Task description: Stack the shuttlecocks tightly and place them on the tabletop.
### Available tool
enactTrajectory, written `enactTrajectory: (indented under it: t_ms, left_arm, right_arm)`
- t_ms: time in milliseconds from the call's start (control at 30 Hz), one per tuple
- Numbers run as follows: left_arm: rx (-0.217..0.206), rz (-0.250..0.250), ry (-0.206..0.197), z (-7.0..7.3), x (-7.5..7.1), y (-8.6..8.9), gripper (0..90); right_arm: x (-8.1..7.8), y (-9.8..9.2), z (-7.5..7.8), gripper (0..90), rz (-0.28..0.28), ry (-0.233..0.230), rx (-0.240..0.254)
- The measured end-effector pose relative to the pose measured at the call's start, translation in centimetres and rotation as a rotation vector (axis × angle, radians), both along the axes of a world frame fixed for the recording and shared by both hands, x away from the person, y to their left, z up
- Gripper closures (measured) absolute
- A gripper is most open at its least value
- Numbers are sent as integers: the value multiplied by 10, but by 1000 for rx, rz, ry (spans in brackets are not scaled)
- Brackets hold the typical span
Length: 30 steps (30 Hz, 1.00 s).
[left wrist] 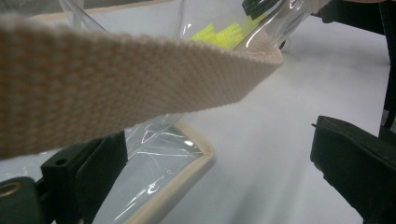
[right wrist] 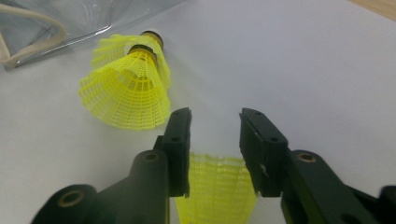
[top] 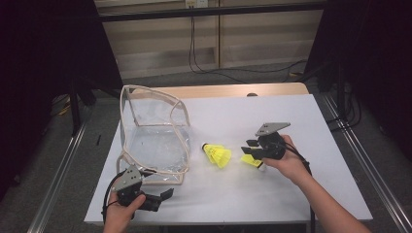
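Observation:
A clear plastic bag [top: 155, 141] with beige trim stands open on the white table sheet [top: 301, 194]. Two yellow shuttlecocks [top: 217, 154] lie side by side to its right, also seen as shuttlecocks [right wrist: 128, 88] ahead of my right jaws. My right gripper [top: 248, 147] is low over a third yellow shuttlecock [top: 252, 161]. In the right gripper view the gripper [right wrist: 215, 114] is open, and that shuttlecock's skirt [right wrist: 217, 186] lies between and under the jaws. My left gripper [top: 163, 199] is open at the bag's near corner. The bag's beige strap [left wrist: 116, 84] crosses above the wide jaws of the left gripper [left wrist: 217, 133].
The bag's clear wall and beige edge [left wrist: 187, 172] lie on the sheet between the left jaws. A bag corner [right wrist: 70, 18] sits beyond the pair of shuttlecocks. Metal rails [top: 58, 170] run along both sides of the table, and cables [top: 214, 68] lie on the floor behind.

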State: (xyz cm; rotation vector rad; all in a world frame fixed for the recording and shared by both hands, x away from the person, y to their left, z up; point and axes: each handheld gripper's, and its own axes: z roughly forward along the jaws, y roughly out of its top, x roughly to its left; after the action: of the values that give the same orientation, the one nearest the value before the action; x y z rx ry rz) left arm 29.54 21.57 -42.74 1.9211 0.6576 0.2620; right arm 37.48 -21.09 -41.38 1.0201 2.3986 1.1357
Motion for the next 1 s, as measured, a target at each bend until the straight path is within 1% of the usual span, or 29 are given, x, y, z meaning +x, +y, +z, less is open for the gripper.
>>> enactTrajectory:
  t_ms: [100, 133, 200, 267, 300, 333, 433, 467, 533, 600, 633, 767, 800, 867, 967, 1000]
  left_arm:
    - [1, 0, 0, 0, 0, 0, 39]
    - [0, 0, 0, 0, 0, 0, 39]
    - [-5, -1, 0, 0, 0, 0, 39]
    - [-2, -1, 0, 0, 0, 0, 39]
    - [-2, -4, 1, 0, 0, 0, 39]
    - [-2, 0, 0, 0, 0, 0, 39]
    - [-5, 2, 2, 0, 0, 1, 39]
    - [-3, 3, -1, 0, 0, 1, 39]
    - [-3, 1, 3, -1, 0, 1, 39]
    - [-3, -2, 4, -1, 0, 1, 39]
    - [0, 2, 3, -1, 0, 1, 39]
    - [1, 3, 0, -1, 0, 0, 39]
    - [-3, -3, 0, -1, 0, 0, 39]
    - [6, -2, -1, 0, 0, 0, 39]
    - [-1, -1, -1, 0, -1, -1, 39]
    - [-1, -1, -1, 0, -1, -1, 39]
  right_arm:
    - [2, 1, 3, 531, -17, 3, 10]
    - [3, 2, 4, 528, -23, 3, 10]
    - [5, 3, 6, 492, -43, -3, 7]
    - [9, 4, 8, 477, -56, 4, 7]
    - [10, 5, 8, 451, -64, 6, 4]
    - [12, 5, 8, 438, -70, 9, -6]
    - [16, 7, 4, 392, -97, 29, -28]
    - [17, 7, 2, 381, -106, 48, -30]
    - [19, 6, -2, 356, -123, 67, -42]
    - [20, 4, -4, 334, -133, 87, -39]
    - [19, 3, -4, 336, -138, 95, -29]
    - [14, 0, -2, 349, -135, 96, -9]
    - [13, -1, -1, 352, -137, 94, -6]
    - [10, -3, 1, 374, -131, 99, 3]
    - [6, -6, 4, 388, -129, 84, -1]
    - [5, -8, 5, 392, -131, 86, -3]
